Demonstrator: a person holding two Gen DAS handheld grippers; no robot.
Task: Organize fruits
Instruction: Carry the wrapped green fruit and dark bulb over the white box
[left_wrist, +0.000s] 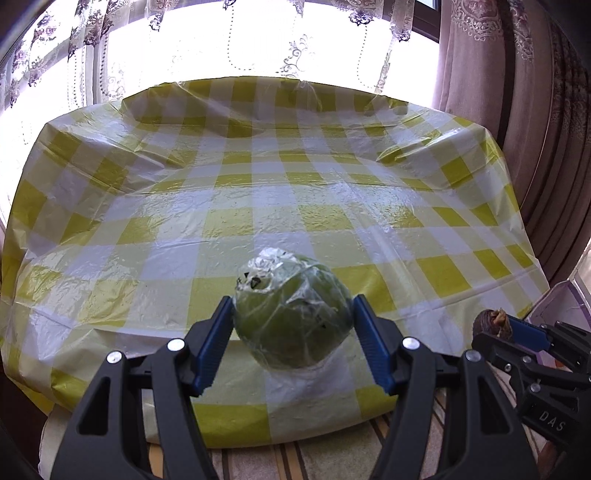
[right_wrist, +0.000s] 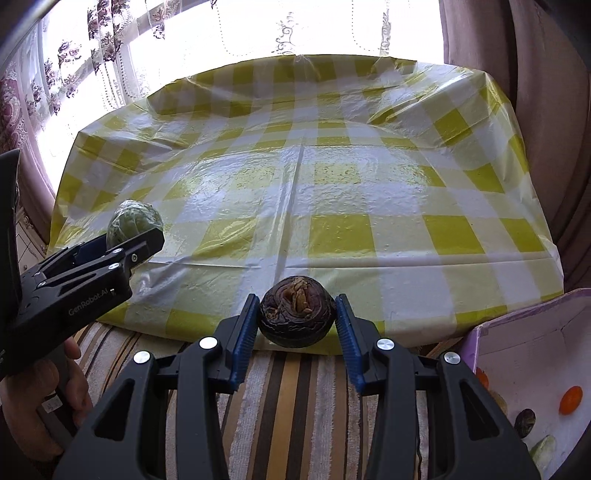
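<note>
My left gripper (left_wrist: 293, 314) is shut on a green round fruit wrapped in clear film (left_wrist: 293, 314), held above the near edge of the yellow-checked table (left_wrist: 295, 206). My right gripper (right_wrist: 297, 314) is shut on a dark brown wrinkled fruit (right_wrist: 297, 314), held over the table's near edge. In the left wrist view the right gripper (left_wrist: 517, 332) shows at the right with the brown fruit (left_wrist: 493, 321). In the right wrist view the left gripper (right_wrist: 122, 251) shows at the left with the green fruit (right_wrist: 133, 221).
A purple-rimmed box (right_wrist: 535, 354) at the lower right holds an orange fruit (right_wrist: 570, 399), a dark fruit (right_wrist: 524, 421) and a pale green one (right_wrist: 543, 448). A striped cloth (right_wrist: 295, 406) lies below the table edge. Curtains (left_wrist: 480, 55) hang behind.
</note>
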